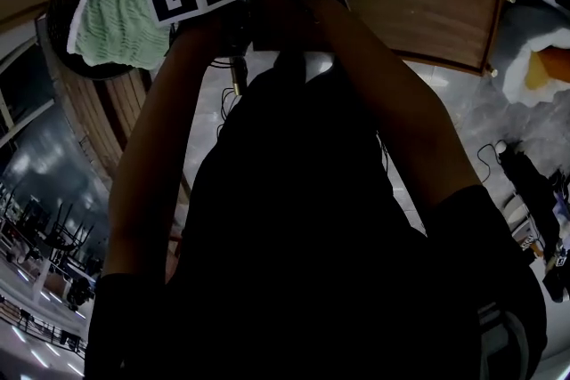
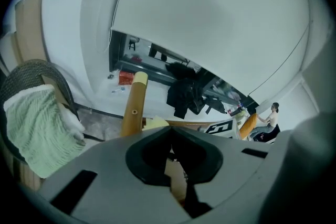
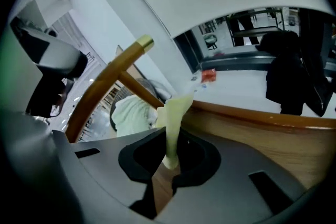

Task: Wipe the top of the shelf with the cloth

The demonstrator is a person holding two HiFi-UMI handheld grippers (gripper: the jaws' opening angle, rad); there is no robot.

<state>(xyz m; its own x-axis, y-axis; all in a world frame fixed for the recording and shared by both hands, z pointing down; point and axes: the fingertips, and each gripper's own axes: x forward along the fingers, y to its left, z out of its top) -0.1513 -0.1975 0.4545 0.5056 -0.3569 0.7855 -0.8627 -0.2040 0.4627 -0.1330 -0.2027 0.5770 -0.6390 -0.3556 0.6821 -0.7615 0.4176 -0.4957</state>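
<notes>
Right gripper [image 3: 169, 162] fingers clenched on yellow cloth [image 3: 173, 115], strip standing straight out ahead. Wooden shelf top [image 3: 273, 139] just beyond, rightward. Left gripper [image 2: 169, 131] fingers pressed together, nothing between.

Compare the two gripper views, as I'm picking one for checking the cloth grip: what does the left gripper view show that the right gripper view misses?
Only the left gripper view: the left gripper with its jaws together on nothing, and a seated person far right. Only the right gripper view: the right gripper pinching the yellow cloth between its jaws. Both: the green towel and the hanging black clothing.
</notes>
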